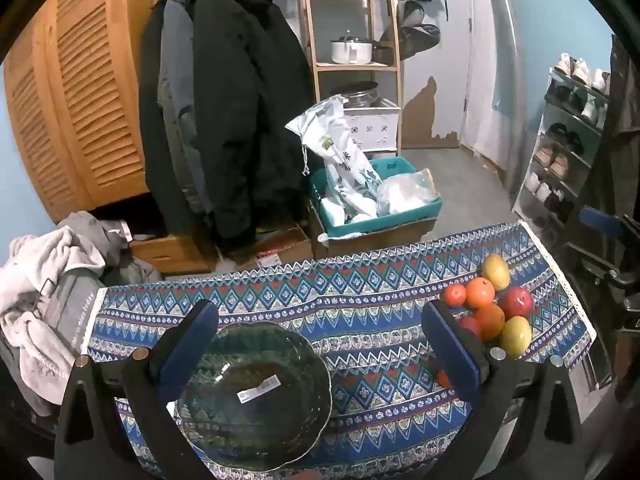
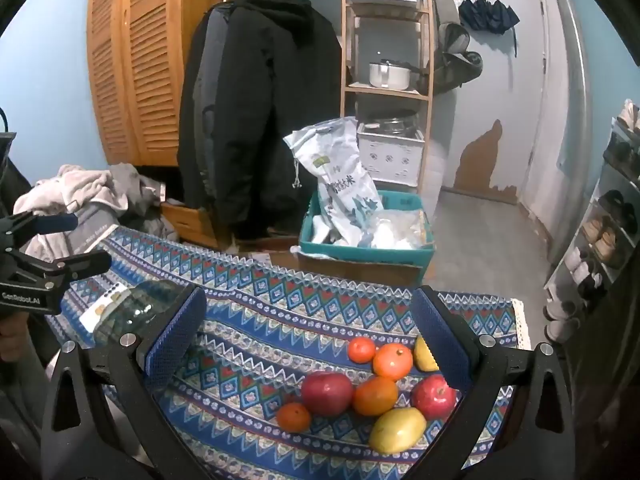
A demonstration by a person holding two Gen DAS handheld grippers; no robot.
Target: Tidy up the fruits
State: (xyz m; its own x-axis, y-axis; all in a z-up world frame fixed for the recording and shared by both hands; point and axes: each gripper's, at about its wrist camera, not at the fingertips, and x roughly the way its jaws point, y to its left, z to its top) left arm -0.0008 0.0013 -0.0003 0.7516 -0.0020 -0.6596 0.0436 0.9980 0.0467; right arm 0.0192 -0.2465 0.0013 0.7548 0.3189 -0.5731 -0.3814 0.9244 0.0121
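Left hand-held gripper (image 1: 320, 344) spread wide, grasping nothing, low in the left wrist frame above a dark glass bowl (image 1: 256, 396) on the patterned worktop (image 1: 360, 280). Right hand-held gripper (image 2: 308, 332) likewise released and empty, low in the right wrist frame over the fruits (image 2: 372, 392): apples, oranges and mangoes clustered lower right on the cloth. Farther back, centre frame, a teal bin (image 2: 420, 248) on the floor, black coats (image 2: 256, 100) hanging above.

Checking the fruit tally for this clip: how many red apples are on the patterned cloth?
2. One red apple lies left-centre in the fruit pile, touching an orange; the other red apple sits right of that orange, above a mango. None looks hidden.
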